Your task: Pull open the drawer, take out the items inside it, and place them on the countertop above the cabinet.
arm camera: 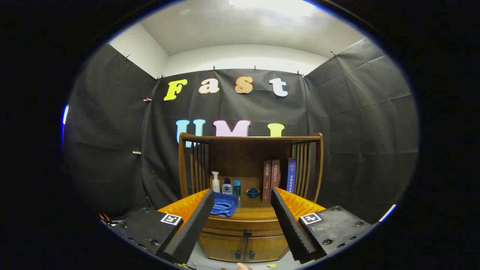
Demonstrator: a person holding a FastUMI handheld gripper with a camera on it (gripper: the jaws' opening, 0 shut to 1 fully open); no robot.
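A wooden cabinet [245, 240] stands beyond my fingers, with a closed drawer [243, 227] under its countertop [257, 213]; a small dark knob [247, 233] sits at the drawer's middle. My gripper [242, 197] is open, fingers spread wide, some way back from the cabinet and level with the countertop. Nothing is between the fingers. A folded blue cloth [224, 205] lies on the countertop beside the left finger. The drawer's contents are hidden.
A slatted wooden shelf frame [250, 138] rises over the countertop. At its back stand a pump bottle [215, 182], two small bottles [227, 186], a small blue lidded pot [252, 193] and three upright books [278, 178]. Two cupboard doors [243, 249] sit below the drawer.
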